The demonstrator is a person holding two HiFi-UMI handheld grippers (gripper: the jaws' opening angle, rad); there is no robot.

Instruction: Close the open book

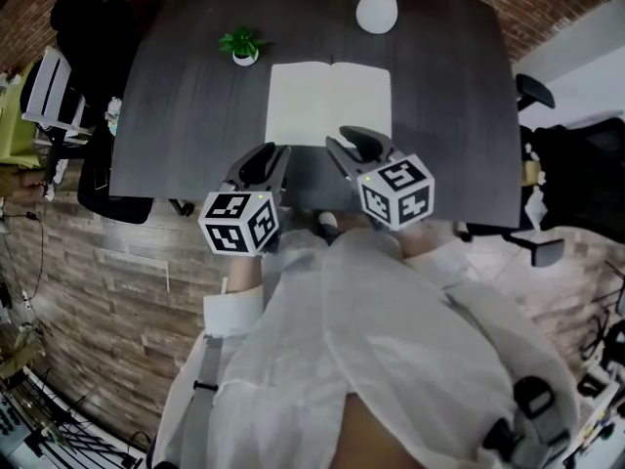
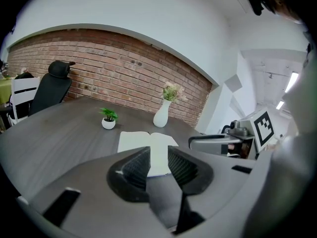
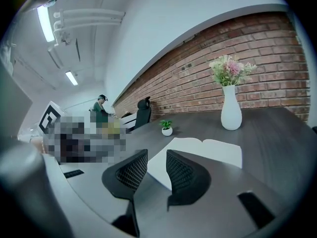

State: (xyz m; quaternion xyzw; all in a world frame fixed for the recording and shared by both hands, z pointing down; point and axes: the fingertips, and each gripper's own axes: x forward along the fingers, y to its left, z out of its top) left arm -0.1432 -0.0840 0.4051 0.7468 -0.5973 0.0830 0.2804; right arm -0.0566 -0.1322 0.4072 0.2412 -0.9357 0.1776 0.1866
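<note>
An open book [image 1: 330, 103] with blank white pages lies flat in the middle of the dark grey table [image 1: 176, 115]. My left gripper [image 1: 274, 154] hovers just short of the book's near left corner, its jaws apart with nothing between them. My right gripper [image 1: 344, 141] sits over the book's near edge, right of centre, also open and empty. In the left gripper view the book [image 2: 143, 142] shows beyond the left gripper [image 2: 158, 156]. Through the right gripper [image 3: 156, 157] I see the book [image 3: 208, 150] close ahead.
A white vase [image 1: 377, 8] with flowers stands at the table's far edge, behind the book. A small potted plant [image 1: 241, 45] sits to the book's far left. Black office chairs [image 1: 532, 91] stand around the table, and a brick wall [image 2: 114, 68] runs behind it.
</note>
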